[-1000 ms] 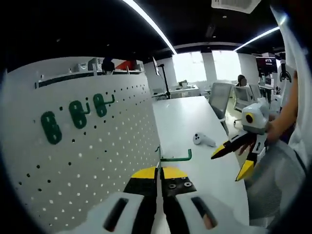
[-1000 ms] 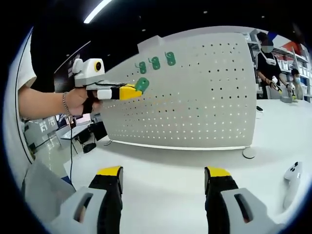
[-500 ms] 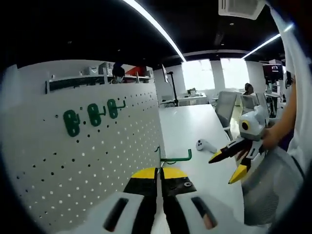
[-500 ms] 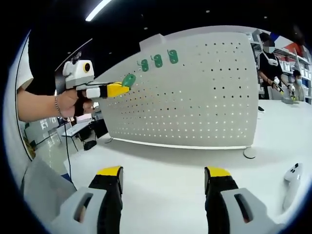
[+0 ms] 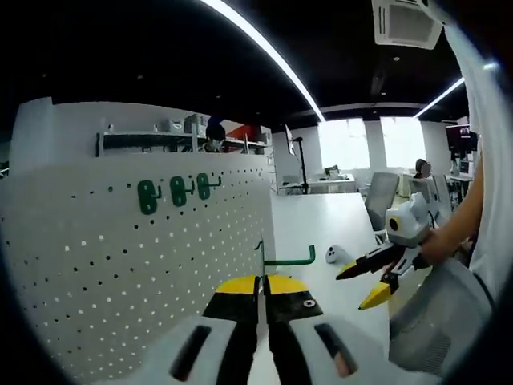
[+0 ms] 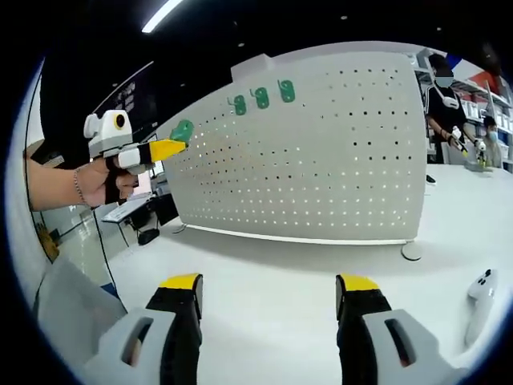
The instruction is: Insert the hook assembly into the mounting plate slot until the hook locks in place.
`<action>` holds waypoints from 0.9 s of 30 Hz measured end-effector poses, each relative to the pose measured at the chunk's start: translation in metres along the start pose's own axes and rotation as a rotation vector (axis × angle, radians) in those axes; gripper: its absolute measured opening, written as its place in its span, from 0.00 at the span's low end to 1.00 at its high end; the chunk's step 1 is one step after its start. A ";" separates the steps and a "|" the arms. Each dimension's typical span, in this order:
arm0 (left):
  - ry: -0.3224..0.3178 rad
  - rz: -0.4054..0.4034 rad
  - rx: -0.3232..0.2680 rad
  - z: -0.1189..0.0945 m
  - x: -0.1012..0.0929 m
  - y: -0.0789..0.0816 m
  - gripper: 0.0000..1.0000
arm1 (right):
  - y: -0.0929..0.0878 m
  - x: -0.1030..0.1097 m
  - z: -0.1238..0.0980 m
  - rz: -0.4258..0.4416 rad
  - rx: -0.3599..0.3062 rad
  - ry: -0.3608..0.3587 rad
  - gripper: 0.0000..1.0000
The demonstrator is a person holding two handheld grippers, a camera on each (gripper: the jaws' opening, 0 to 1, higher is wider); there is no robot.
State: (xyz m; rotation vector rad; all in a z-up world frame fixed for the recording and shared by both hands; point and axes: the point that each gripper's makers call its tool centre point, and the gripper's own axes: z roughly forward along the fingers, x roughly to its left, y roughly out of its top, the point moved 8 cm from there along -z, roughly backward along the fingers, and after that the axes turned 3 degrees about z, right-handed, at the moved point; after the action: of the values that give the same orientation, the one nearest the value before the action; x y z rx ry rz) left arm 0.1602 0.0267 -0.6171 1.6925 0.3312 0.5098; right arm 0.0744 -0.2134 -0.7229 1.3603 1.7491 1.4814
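Observation:
My left gripper [image 5: 262, 281] is shut on a green hook assembly [image 5: 287, 259], whose L-shaped wire sticks out to the right above the yellow jaw tips. The white perforated mounting plate [image 5: 120, 265] stands upright to the left, with three green hooks [image 5: 172, 192] high on it. In the right gripper view the left gripper [image 6: 170, 148] hovers off the plate's left end, apart from the plate [image 6: 321, 152], holding the green hook [image 6: 182, 130]. The three mounted hooks [image 6: 260, 96] sit near the top edge. My right gripper [image 6: 268, 298] is open and holds nothing; it also appears as the open right gripper [image 5: 350, 290].
A white controller [image 5: 337, 255] lies on the white table [image 5: 321, 224], also seen as the controller [image 6: 481, 290] at the right edge. The plate's round foot [image 6: 412, 251] rests on the table. A person [image 6: 442, 100] stands behind the plate. Office chairs [image 5: 381, 192] line the far side.
My left gripper with the green hook has pulled back from the plate, moving left and slightly down in the right gripper view. The right gripper stays put and open.

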 end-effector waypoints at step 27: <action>0.062 -0.072 -0.031 -0.014 0.000 -0.007 0.02 | 0.019 0.011 -0.002 -0.025 -0.106 0.070 0.66</action>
State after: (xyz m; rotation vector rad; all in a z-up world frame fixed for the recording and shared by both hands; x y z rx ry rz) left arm 0.1533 0.0396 -0.6224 1.6311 0.4260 0.5127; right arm 0.0755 -0.2057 -0.7021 1.2428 1.6975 1.6019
